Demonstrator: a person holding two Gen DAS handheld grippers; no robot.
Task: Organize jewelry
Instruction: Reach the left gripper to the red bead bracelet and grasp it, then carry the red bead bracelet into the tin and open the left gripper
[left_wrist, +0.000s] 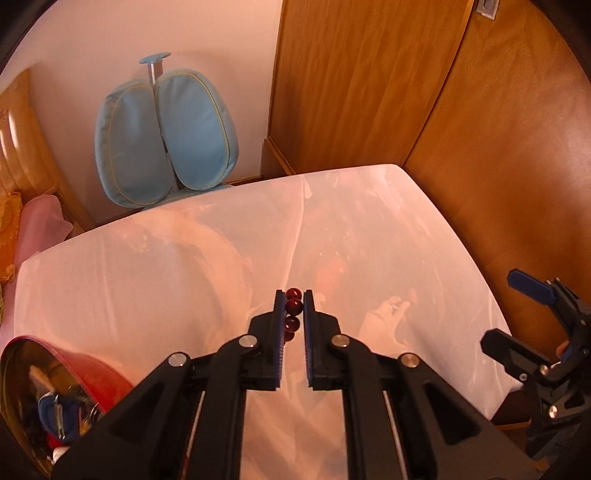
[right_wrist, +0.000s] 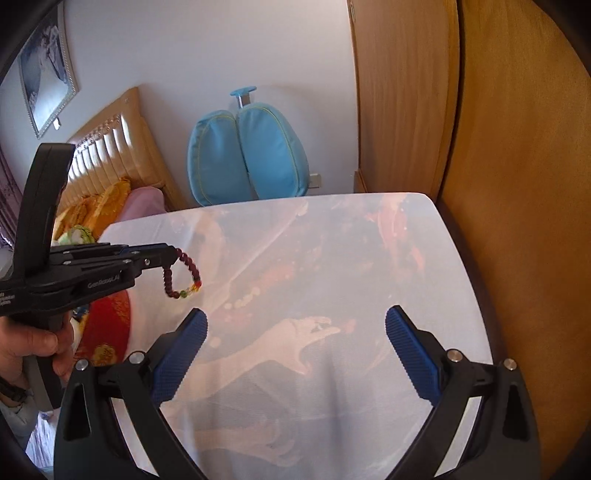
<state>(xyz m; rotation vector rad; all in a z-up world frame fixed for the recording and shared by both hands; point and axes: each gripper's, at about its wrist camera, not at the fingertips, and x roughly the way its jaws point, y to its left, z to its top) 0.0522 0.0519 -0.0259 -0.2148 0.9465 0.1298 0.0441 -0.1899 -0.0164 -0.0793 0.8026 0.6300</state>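
**Beaded bracelet clamped in left gripper, clear of the table; right gripper empty**

The left gripper (left_wrist: 294, 314) was found closed on a dark red beaded bracelet (right_wrist: 183, 275), its pads pinching several beads in line along the fingers. In the right wrist view the rest of the loop hung free below and ahead of the fingertips, with a few green, yellow and orange beads at its lowest part. The bracelet touched nothing but the pads and was held above the white-covered table (right_wrist: 424, 258).

The right gripper (right_wrist: 295, 350) stood with its jaws wide apart and nothing between them, off to the right of the bracelet and lower in its own view. The left was therefore the only tool in contact.

A red bowl (left_wrist: 92, 373) holding mixed items sat at the table's near left edge, beside and below the left gripper. Where the bracelet is to go could not be determined; in my judgement, the bare cloth ahead of both tools is the likely spot.
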